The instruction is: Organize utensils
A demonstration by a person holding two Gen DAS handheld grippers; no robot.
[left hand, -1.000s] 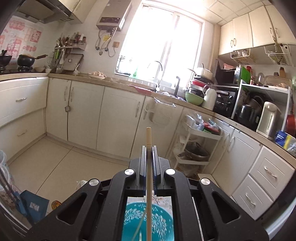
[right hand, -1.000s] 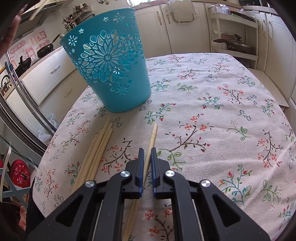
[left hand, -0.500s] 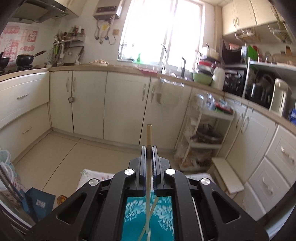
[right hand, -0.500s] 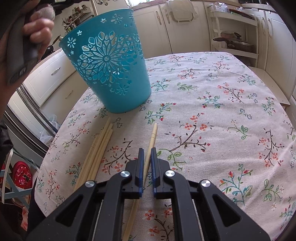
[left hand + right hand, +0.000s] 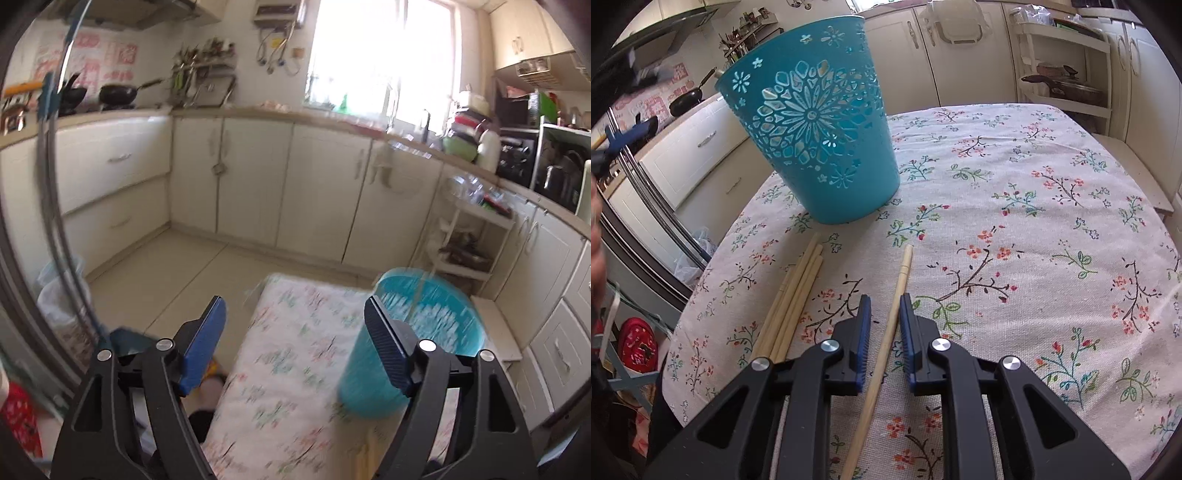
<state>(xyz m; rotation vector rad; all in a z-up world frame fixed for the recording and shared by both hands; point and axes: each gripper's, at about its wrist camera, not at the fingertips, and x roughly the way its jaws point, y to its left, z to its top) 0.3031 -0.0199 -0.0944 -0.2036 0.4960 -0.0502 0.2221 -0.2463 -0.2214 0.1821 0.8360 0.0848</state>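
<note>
1. Here, in the left wrist view, the left gripper (image 5: pixel 295 325) stands wide apart with nothing between its blue pads (image 5: pixel 205 339) — it hangs above the near end of the floral tablecloth (image 5: pixel 291 362). Just beyond its right-hand finger sits the blue basket (image 5: pixel 424 332), seen from above so that its open mouth shows. A pale, thin streak rises from that mouth; the picture is too smeared to tell whether it is a chopstick. Ahead of the fingers, well beyond the table, run the cream cabinets (image 5: pixel 258 177) under a bright window (image 5: pixel 384 51), and a white shelf cart (image 5: pixel 476 236) stands ahead to the right. None of the chopsticks on the cloth show in this view.

2. The right wrist view is sharp and gives what the other lacks. The right gripper (image 5: pixel 885 306) is low over the tablecloth (image 5: pixel 1034 221), its fingers narrowly parted on either side of a single chopstick (image 5: pixel 897 291) that lies flat on the cloth — a gap shows on each side, so the pads flank it without clamping it. The chopstick runs back under the tool and its tip lies ahead of the fingertips. Just to the left of the left-hand finger lies a bundle of chopsticks (image 5: pixel 794 295), side by side and touching, angled toward the basket. The blue basket (image 5: pixel 816 129) stands upright ahead and to the left, its cut-out flower pattern facing the camera; its inside is hidden here.
</note>
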